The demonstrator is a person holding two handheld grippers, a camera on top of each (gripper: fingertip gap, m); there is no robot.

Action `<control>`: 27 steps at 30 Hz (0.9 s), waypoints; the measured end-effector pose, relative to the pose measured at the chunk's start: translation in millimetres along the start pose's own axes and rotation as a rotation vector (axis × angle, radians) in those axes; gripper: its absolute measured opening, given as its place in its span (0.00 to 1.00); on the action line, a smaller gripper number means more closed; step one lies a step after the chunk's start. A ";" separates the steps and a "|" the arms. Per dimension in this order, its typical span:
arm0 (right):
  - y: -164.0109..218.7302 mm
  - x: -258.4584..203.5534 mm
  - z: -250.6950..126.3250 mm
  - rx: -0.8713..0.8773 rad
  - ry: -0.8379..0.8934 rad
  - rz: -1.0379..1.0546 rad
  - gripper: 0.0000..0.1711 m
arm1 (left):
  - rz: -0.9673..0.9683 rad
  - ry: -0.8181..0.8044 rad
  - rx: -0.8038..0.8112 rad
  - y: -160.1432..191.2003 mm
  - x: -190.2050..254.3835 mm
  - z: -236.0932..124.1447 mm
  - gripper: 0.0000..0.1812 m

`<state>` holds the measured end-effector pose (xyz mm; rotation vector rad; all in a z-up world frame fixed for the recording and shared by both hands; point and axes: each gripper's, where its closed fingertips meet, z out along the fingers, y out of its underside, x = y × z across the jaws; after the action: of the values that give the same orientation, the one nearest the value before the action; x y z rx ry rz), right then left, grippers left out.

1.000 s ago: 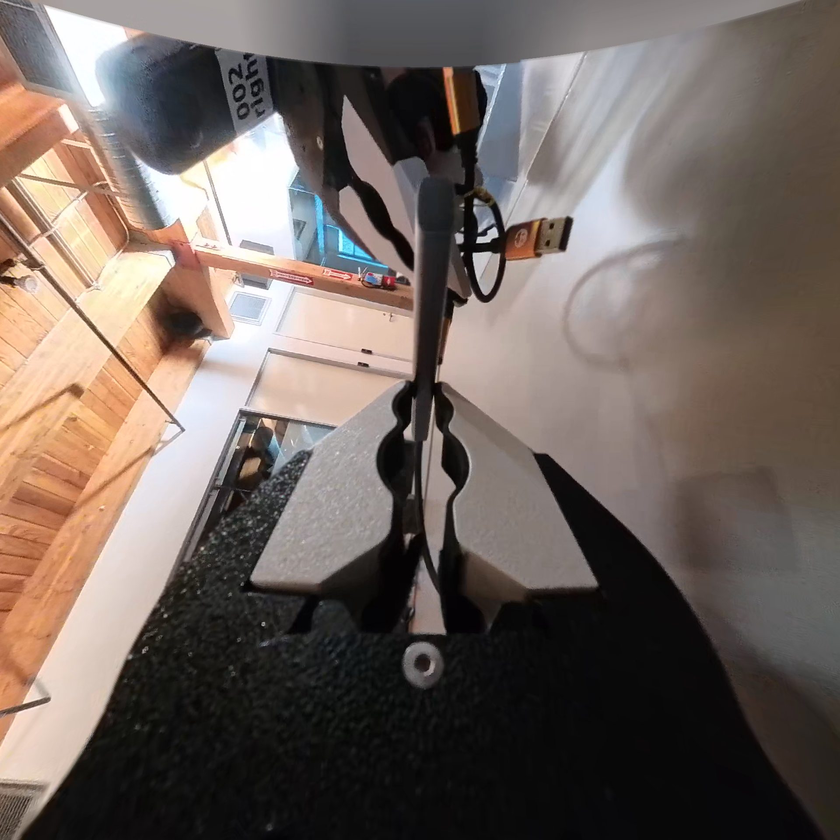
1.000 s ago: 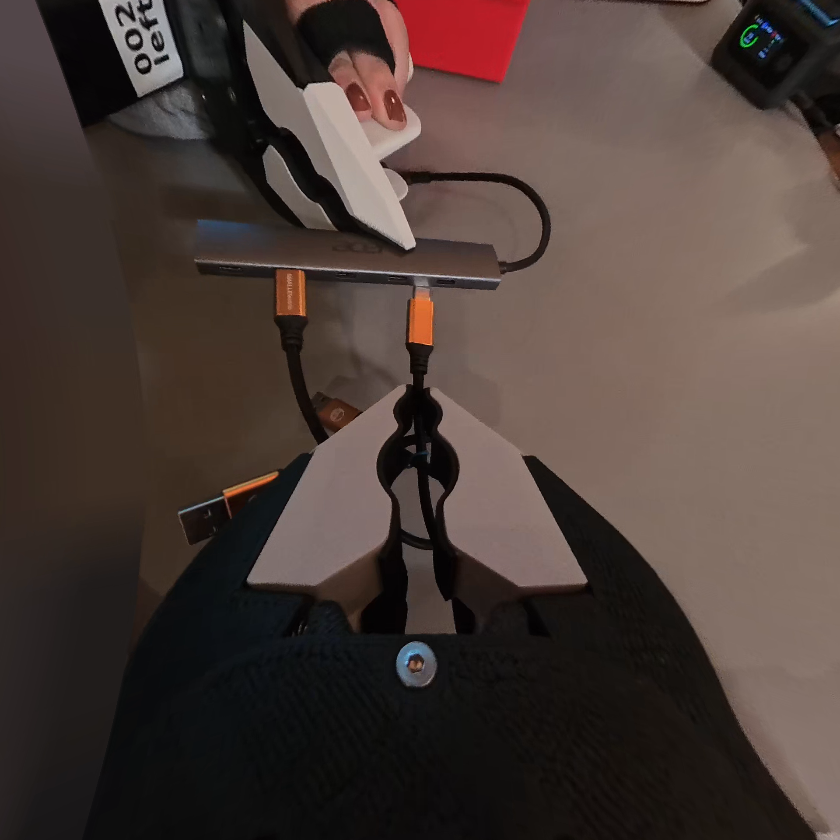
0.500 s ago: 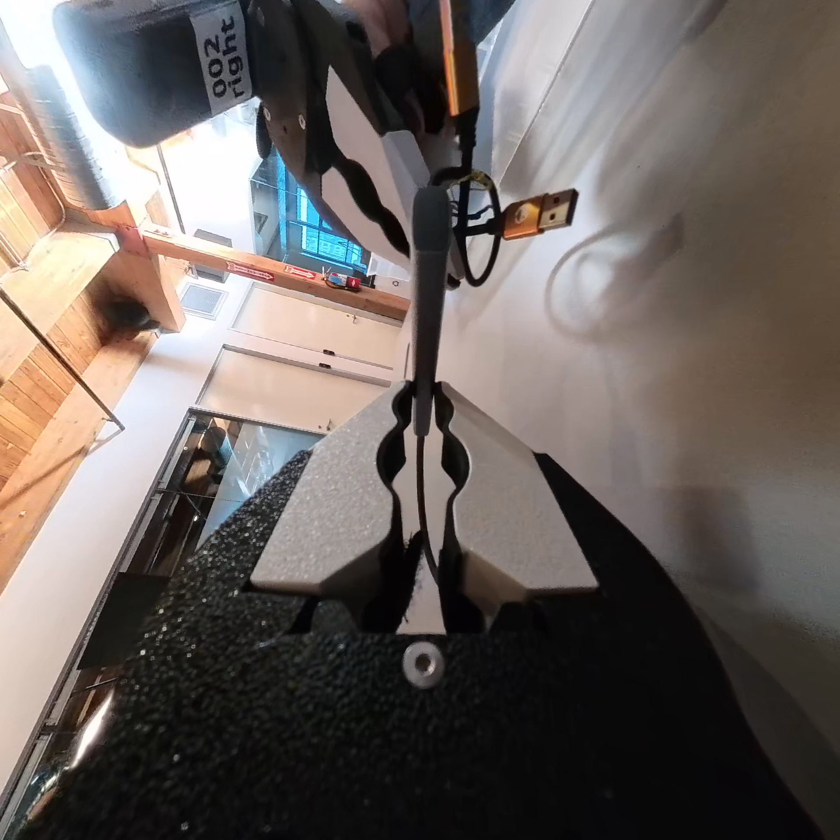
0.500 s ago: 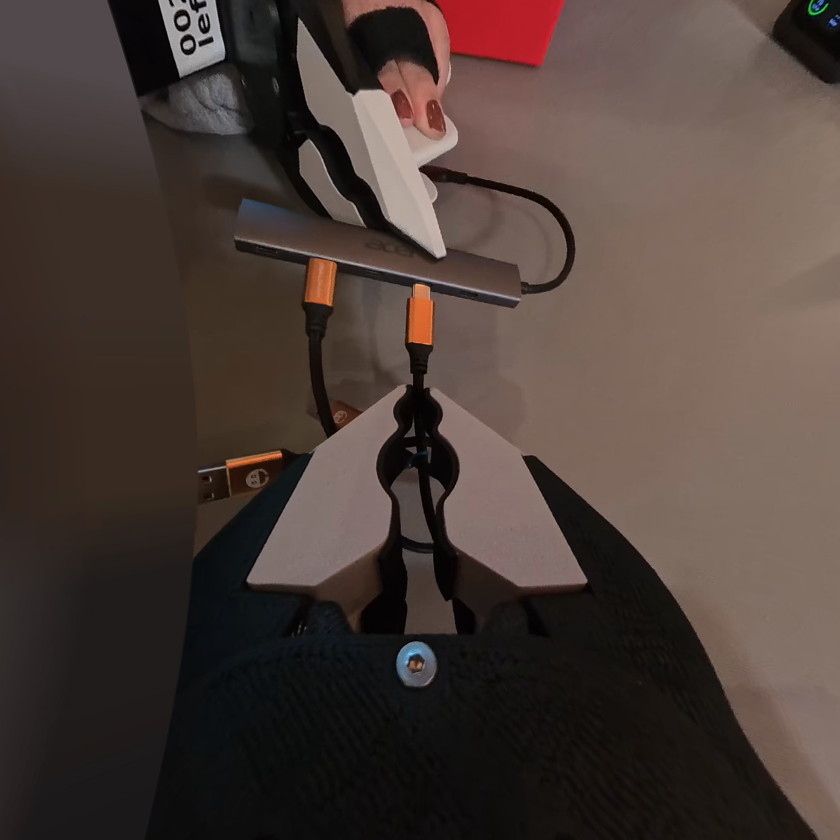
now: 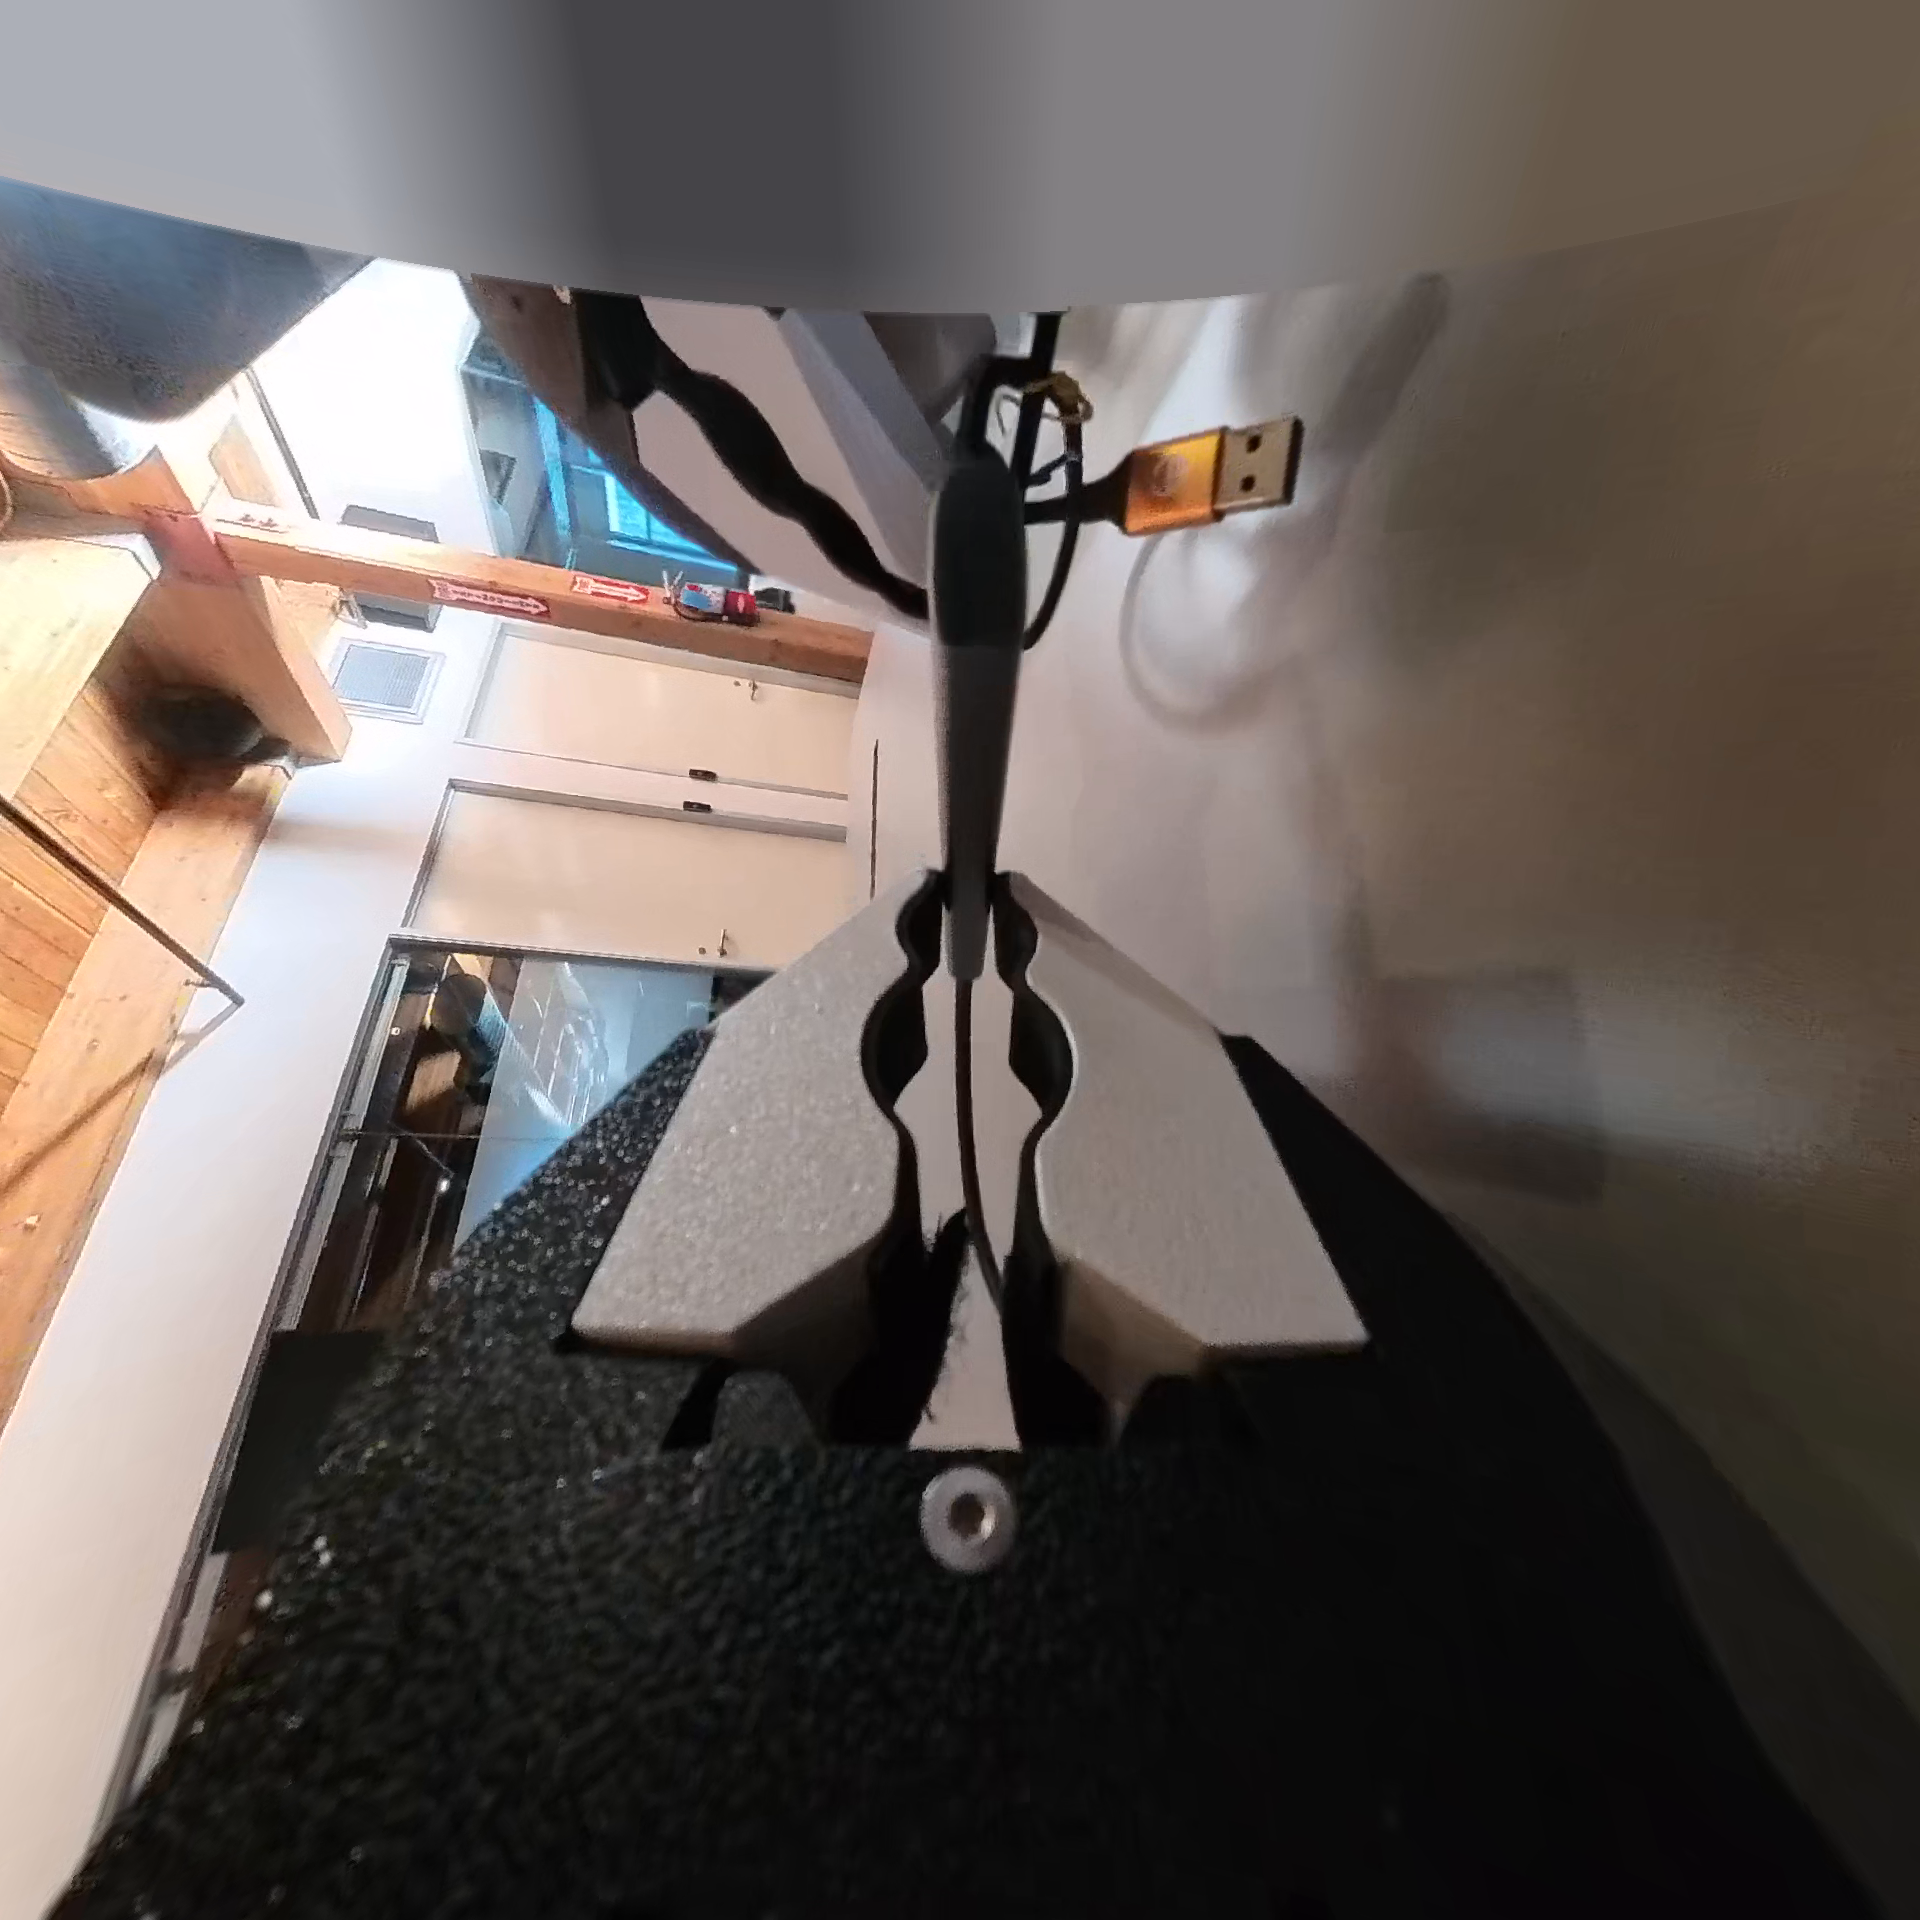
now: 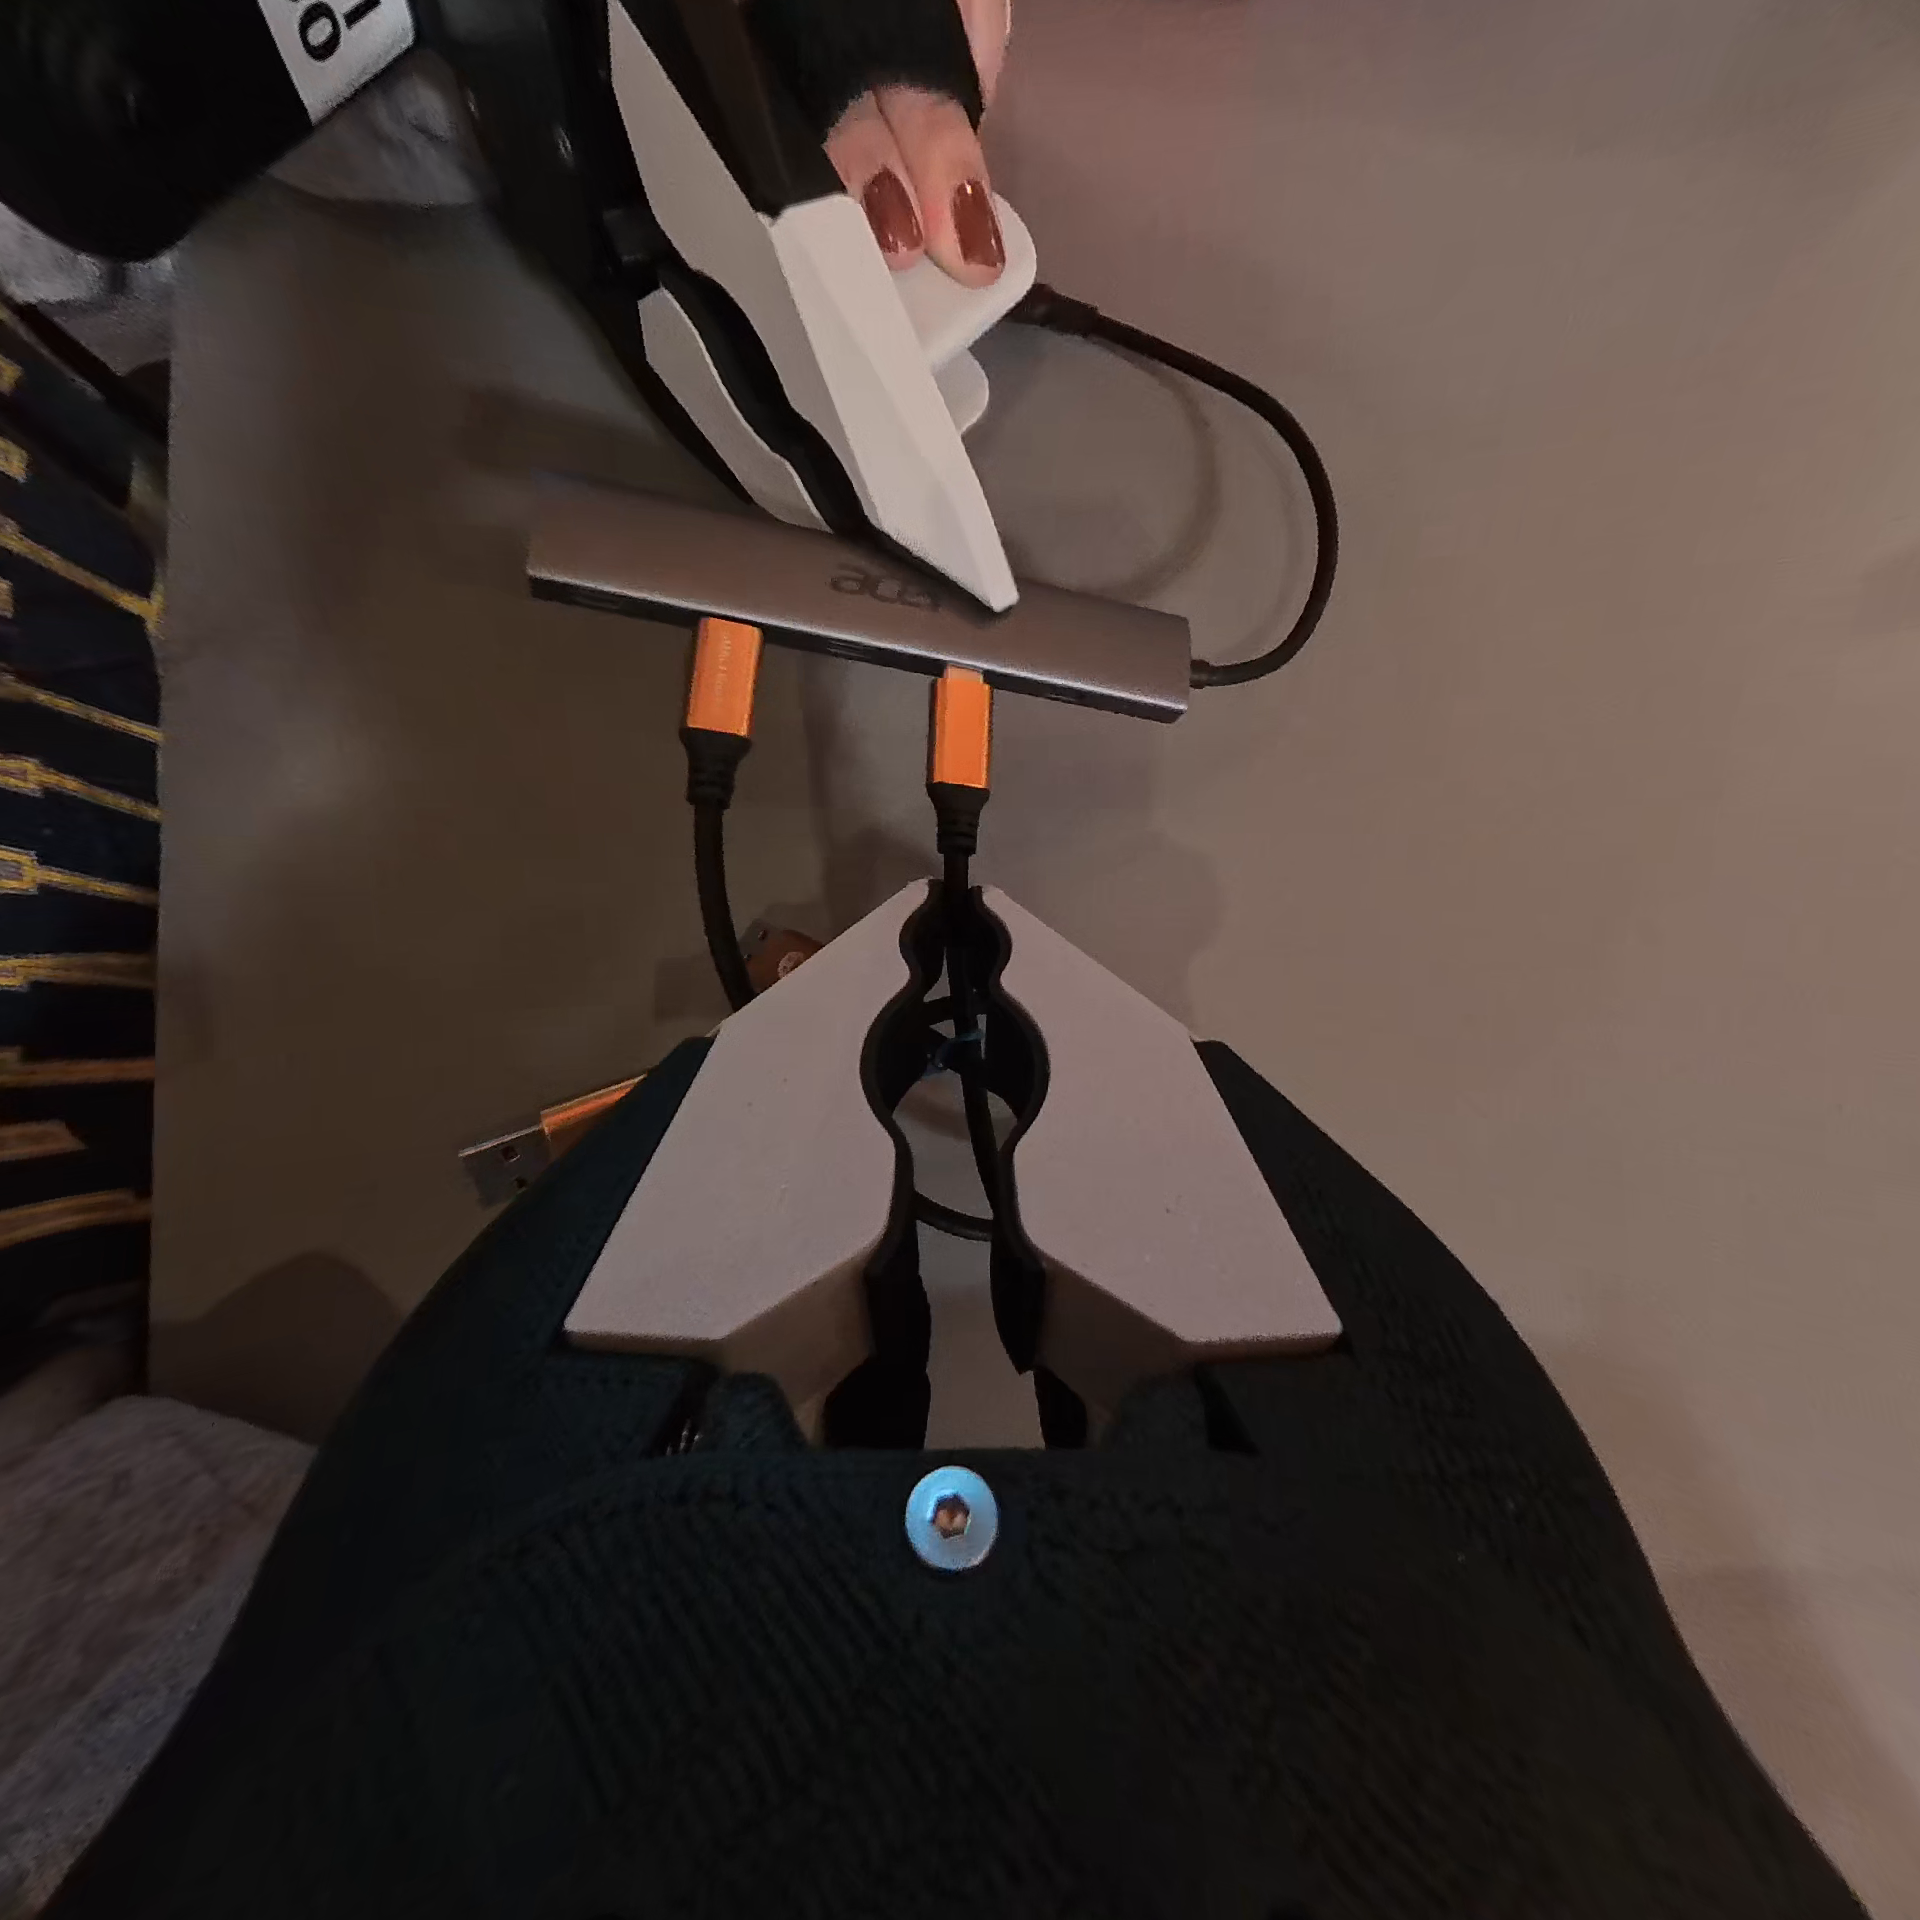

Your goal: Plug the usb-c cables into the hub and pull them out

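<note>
A grey hub [image 6: 727, 577] is held above the grey table. My left gripper [image 5: 966, 896] is shut on it; in the left wrist view the hub [image 5: 975, 717] shows edge-on between the fingers. The left gripper's white fingers [image 6: 883, 447] clamp the hub from behind in the right wrist view. My right gripper [image 6: 954, 896] is shut on the black cable just behind an orange USB-C plug [image 6: 961, 727], whose tip sits in a hub port. A second orange plug [image 6: 722, 681] sits in a port further left.
The hub's own black cable [image 6: 1288, 499] loops to the right on the table. An orange USB-A plug [image 6: 520, 1148] hangs at lower left and shows in the left wrist view [image 5: 1216, 483]. A dark patterned carpet [image 6: 62, 831] lies beyond the table's left edge.
My right gripper has pushed its orange plug forward; the bare metal tip seen earlier has gone into the hub port. The hub now looks closer and more tilted.
</note>
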<state>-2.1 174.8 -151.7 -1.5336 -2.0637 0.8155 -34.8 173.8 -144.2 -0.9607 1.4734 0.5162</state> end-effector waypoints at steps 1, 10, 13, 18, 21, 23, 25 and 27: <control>0.2 1.2 0.9 -0.002 0.005 0.001 0.01 | 0.006 0.003 -0.012 1.7 0.9 0.5 0.04; 3.7 9.5 18.3 -0.013 -0.005 0.038 0.01 | 0.040 0.071 -0.155 25.2 14.6 6.0 0.04; 6.7 13.8 27.2 -0.020 -0.011 0.069 0.00 | 0.055 0.093 -0.195 33.2 19.4 6.5 0.04; 5.0 20.3 35.6 0.035 -0.042 0.144 0.01 | 0.091 0.096 -0.233 38.4 21.4 6.8 0.04; 7.1 20.7 40.0 0.044 -0.064 0.158 0.01 | 0.127 0.098 -0.242 39.5 23.5 6.9 0.04; 5.9 20.9 39.7 0.054 -0.069 0.165 0.01 | 0.118 0.100 -0.247 40.9 23.6 6.6 0.04; 4.8 20.7 39.5 0.056 -0.069 0.166 0.01 | 0.121 0.098 -0.259 42.1 23.3 6.4 0.04; 3.2 20.5 40.2 0.061 -0.070 0.168 0.01 | 0.116 0.096 -0.285 45.3 22.8 6.2 0.04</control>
<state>-32.1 187.2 -183.1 -1.6836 -1.9587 0.9983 -65.4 197.9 -177.1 -1.1397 1.5748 0.7899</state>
